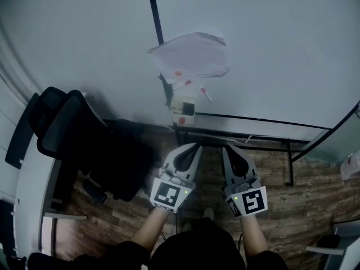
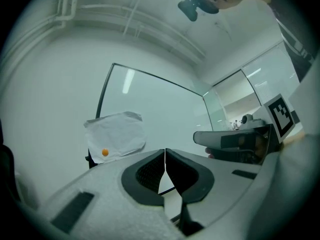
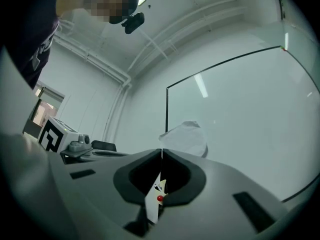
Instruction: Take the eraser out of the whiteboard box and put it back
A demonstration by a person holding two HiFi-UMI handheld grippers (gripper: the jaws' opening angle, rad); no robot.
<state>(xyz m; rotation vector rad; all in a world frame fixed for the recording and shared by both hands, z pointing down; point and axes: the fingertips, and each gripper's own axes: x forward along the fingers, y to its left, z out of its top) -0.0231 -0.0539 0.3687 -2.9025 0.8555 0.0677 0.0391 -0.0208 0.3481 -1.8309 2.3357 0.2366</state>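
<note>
Approach is judged in hand: the left gripper (image 2: 165, 154) and right gripper (image 3: 161, 154) are held with jaws shut and empty, the whiteboard box (image 1: 184, 109) is seen ahead of them, untouched, the eraser not discernible inside; opening and closing-in are required next.

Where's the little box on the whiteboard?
In the head view, the box sits mid-picture at the bottom edge of the whiteboard, directly below the crumpled paper.

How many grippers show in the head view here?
2. The left gripper is low at centre-left, the right gripper beside it to the right; both point toward the whiteboard. None looks hidden.
</note>
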